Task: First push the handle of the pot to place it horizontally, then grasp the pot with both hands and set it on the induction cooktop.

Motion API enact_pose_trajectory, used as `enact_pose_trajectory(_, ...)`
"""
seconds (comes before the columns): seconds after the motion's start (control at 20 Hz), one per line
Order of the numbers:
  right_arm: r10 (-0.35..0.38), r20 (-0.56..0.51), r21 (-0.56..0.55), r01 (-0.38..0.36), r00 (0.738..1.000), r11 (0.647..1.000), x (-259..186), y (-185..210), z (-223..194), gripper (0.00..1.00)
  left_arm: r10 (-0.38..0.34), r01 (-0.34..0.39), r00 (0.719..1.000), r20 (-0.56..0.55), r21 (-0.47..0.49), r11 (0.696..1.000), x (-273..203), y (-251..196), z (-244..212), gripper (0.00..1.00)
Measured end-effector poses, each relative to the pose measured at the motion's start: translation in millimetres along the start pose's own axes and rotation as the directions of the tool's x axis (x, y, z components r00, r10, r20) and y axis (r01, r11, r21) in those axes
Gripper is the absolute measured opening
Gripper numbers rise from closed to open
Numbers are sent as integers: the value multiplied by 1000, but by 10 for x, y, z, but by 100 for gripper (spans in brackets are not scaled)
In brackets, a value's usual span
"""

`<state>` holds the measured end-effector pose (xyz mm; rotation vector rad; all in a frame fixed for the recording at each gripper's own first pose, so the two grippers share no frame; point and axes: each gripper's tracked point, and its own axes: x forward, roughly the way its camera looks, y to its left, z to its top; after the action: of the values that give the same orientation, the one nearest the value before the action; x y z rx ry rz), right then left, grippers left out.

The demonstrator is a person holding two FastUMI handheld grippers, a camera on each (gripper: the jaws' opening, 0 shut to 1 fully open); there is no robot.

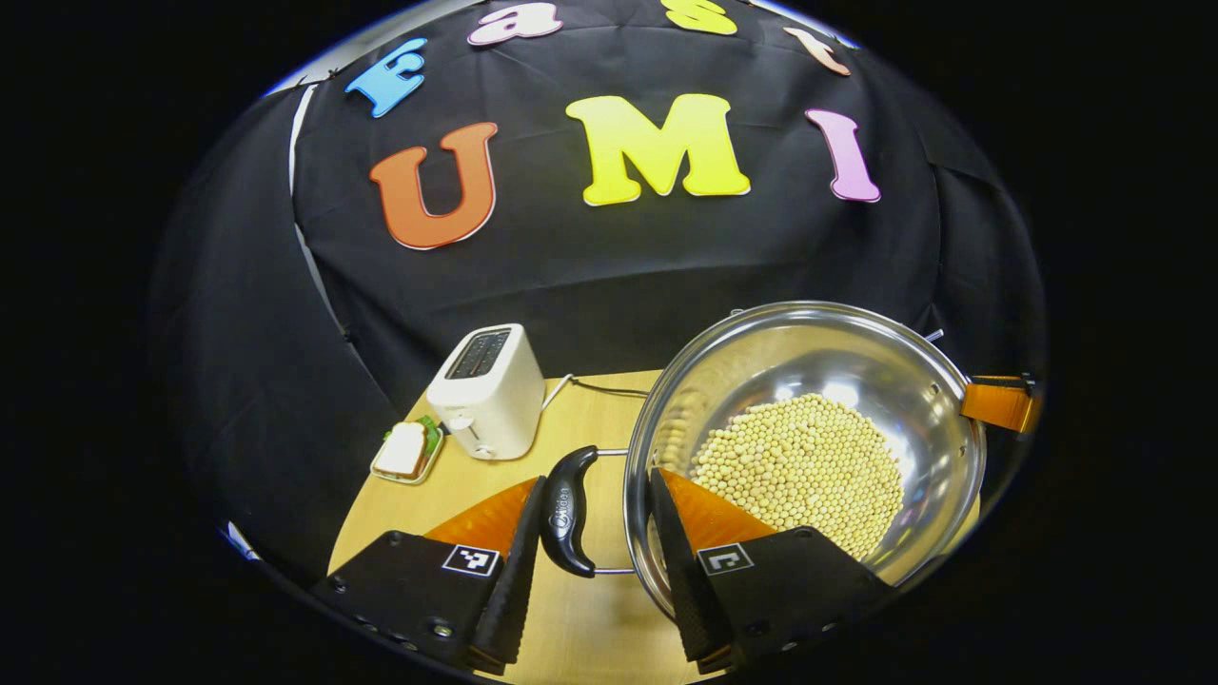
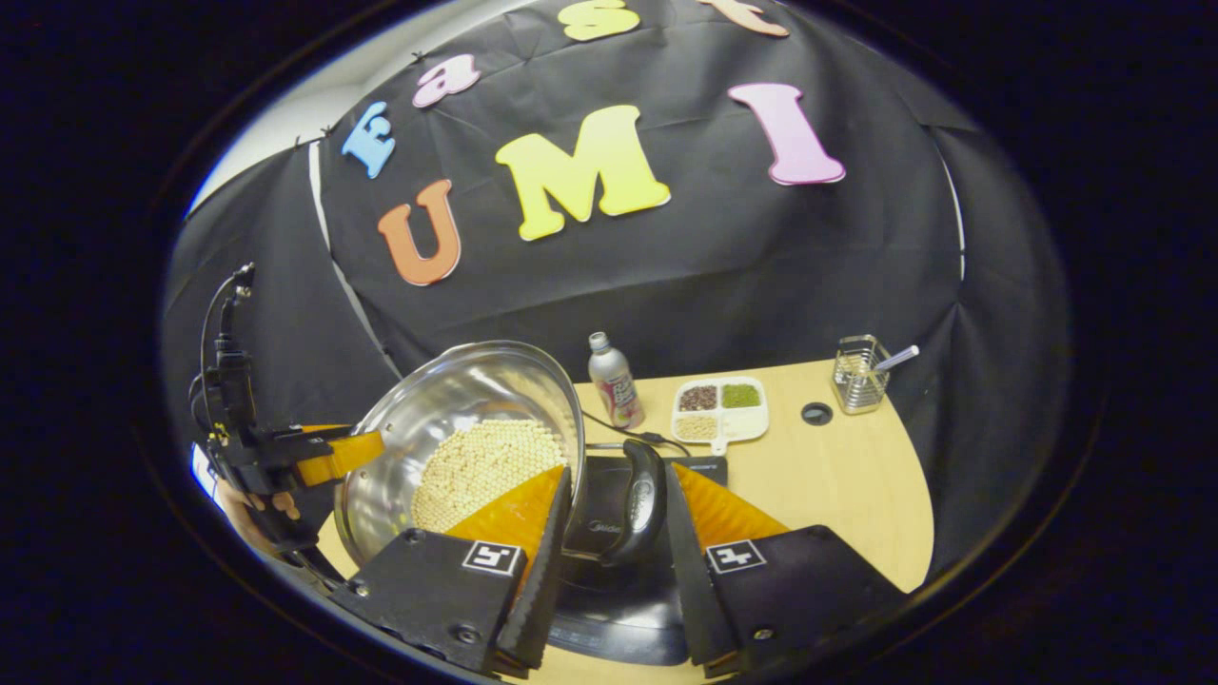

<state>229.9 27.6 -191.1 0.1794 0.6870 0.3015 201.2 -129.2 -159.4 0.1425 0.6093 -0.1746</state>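
Note:
A steel pot (image 1: 885, 381) half full of pale beans (image 1: 804, 466) hangs tilted between both grippers. My left gripper (image 1: 598, 478) is shut on the pot's black left handle (image 1: 568, 514): one finger is outside the handle, the other inside the rim. My right gripper (image 2: 618, 468) grips the opposite black handle (image 2: 642, 499) the same way, above the black induction cooktop (image 2: 618, 590). The pot (image 2: 457, 395) also appears in the right gripper view, with the left gripper (image 2: 333, 457) at its far rim. The right gripper (image 1: 999, 404) appears at the pot's far rim in the left gripper view.
A white toaster (image 1: 485, 390) and a small plate with a sandwich (image 1: 407, 450) sit on the wooden table at the left. A bottle (image 2: 614, 381), a divided dish of grains (image 2: 720, 409) and a metal holder (image 2: 859, 373) stand behind the cooktop.

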Motion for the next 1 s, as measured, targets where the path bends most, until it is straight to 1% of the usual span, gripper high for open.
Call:
enact_pose_trajectory(0.05,-16,-5,-6,16,1000,1000,-1,-99,-15,55,-6,6,1000,-6,1,1000,67,-63,-4,61)
enact_pose_trajectory(0.1,-26,-9,-12,26,1000,1000,20,-175,-21,57,-12,12,1000,-16,3,1000,121,-135,-26,61)
enact_pose_trajectory(0.15,-34,-15,-10,34,999,999,44,-243,-47,54,-18,18,999,-27,3,1000,176,-201,-56,61)
enact_pose_trajectory(0.4,-59,-53,25,61,997,998,256,-536,-196,54,-33,33,997,-70,-1,999,435,-448,-195,61)
enact_pose_trajectory(0.45,-62,-61,30,64,996,998,305,-586,-233,57,-36,37,996,-78,0,999,493,-492,-229,70)
enact_pose_trajectory(0.5,-66,-68,39,68,996,997,353,-643,-262,54,-42,42,995,-89,1,999,546,-526,-275,70)
enact_pose_trajectory(0.55,-70,-78,49,74,994,996,412,-701,-313,54,-47,47,994,-100,0,999,609,-562,-328,61)
enact_pose_trajectory(0.6,-73,-88,57,79,993,995,455,-749,-351,54,-50,51,993,-108,4,999,667,-599,-373,61)
enact_pose_trajectory(0.65,-78,-101,58,84,992,995,507,-803,-412,57,-52,53,992,-115,10,999,715,-629,-408,70)
enact_pose_trajectory(0.75,-87,-118,66,95,989,993,595,-877,-503,57,-56,58,990,-127,14,998,826,-676,-500,70)
enact_pose_trajectory(0.8,-91,-130,69,100,987,993,638,-910,-566,54,-61,63,989,-136,13,998,889,-693,-543,70)
enact_pose_trajectory(0.9,-93,-153,76,105,984,992,732,-964,-690,54,-73,75,984,-160,2,997,987,-719,-669,70)
enact_pose_trajectory(0.95,-91,-168,84,107,982,991,780,-1003,-772,55,-83,82,978,-190,-14,997,1039,-738,-781,61)
enact_pose_trajectory(1.0,-79,-152,106,96,985,990,825,-1016,-775,55,-81,81,985,-155,-5,997,1071,-734,-736,61)
